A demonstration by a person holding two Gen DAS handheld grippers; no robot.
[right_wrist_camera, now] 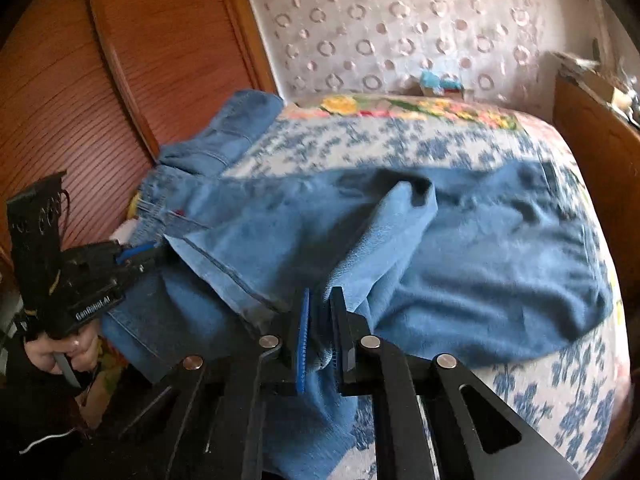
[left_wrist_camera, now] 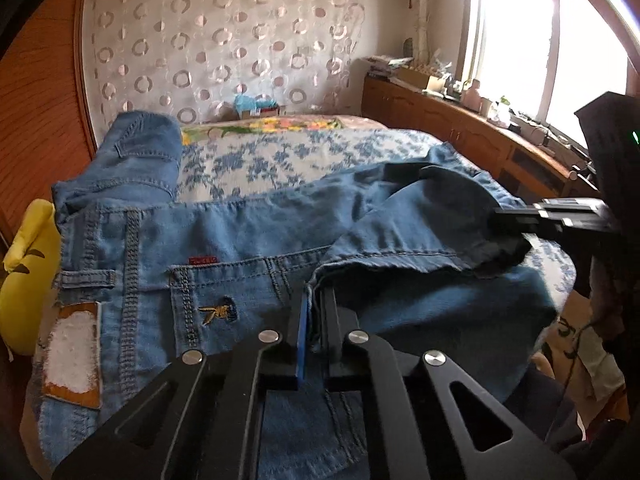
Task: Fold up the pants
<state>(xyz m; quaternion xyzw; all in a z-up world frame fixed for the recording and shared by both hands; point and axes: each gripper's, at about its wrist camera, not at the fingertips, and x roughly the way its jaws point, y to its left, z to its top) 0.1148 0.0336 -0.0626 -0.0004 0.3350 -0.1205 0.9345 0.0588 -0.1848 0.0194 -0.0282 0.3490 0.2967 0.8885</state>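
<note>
Jeans (left_wrist_camera: 248,240) hang clenched at the hem in both the left claw (left_wrist_camera: 314,320) and right claw (right_wrist_camera: 322,320); carry both corners level toward the waistband at frame left.

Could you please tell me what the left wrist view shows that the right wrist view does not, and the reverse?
Only the left wrist view shows the window, the jeans' worn waistband patch and the embroidered back pocket. Only the right wrist view shows the person's hand on the left hand-held gripper. Both show the jeans across the floral bedspread, each hand-held gripper shut on denim, and the circle-patterned curtain.
</note>
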